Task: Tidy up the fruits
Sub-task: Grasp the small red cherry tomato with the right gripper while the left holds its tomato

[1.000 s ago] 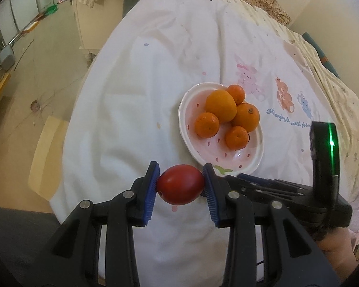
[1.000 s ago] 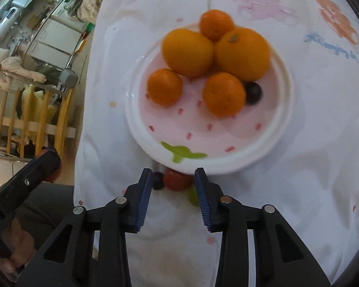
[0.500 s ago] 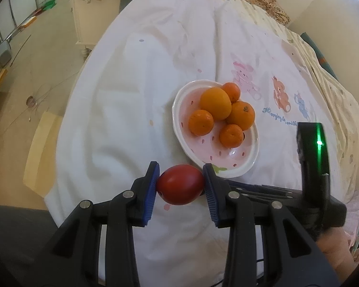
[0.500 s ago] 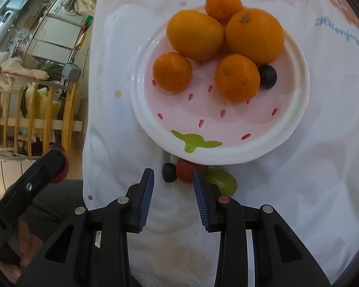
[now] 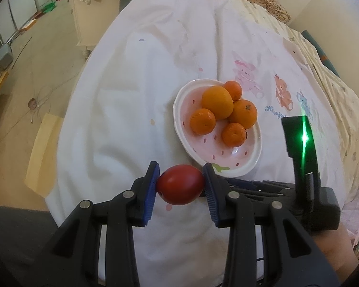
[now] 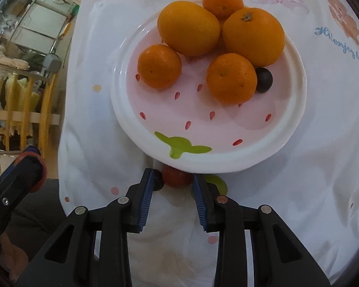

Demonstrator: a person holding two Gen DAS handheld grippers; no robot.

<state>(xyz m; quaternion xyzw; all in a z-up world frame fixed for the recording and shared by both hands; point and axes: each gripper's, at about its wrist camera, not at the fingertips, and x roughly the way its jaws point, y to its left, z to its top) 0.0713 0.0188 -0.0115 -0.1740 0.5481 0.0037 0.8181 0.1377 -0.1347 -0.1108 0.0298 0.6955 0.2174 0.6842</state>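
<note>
My left gripper [image 5: 180,181] is shut on a large red fruit [image 5: 179,184], held above the white sheet just in front of the pink strawberry plate [image 5: 249,165]. The plate [image 6: 227,162] holds several oranges [image 6: 189,27] and a dark grape [image 6: 263,80]. My right gripper [image 6: 172,184] is open, its fingertips around a small red fruit [image 6: 176,179] lying on the sheet against the plate's near rim. A dark grape [image 6: 158,182] lies by its left pad and a green grape [image 6: 217,182] partly behind its right finger.
The bed is covered by a white sheet with cartoon prints [image 5: 282,93]. The floor and a pale cabinet [image 5: 83,26] lie to the left. A wooden rack [image 6: 19,110] stands beyond the bed edge. The left gripper [image 6: 19,174] shows at the lower left of the right wrist view.
The left gripper with the red fruit has drawn back slightly from the plate, then steadied. The right gripper has moved forward so its fingertips flank the small red fruit.
</note>
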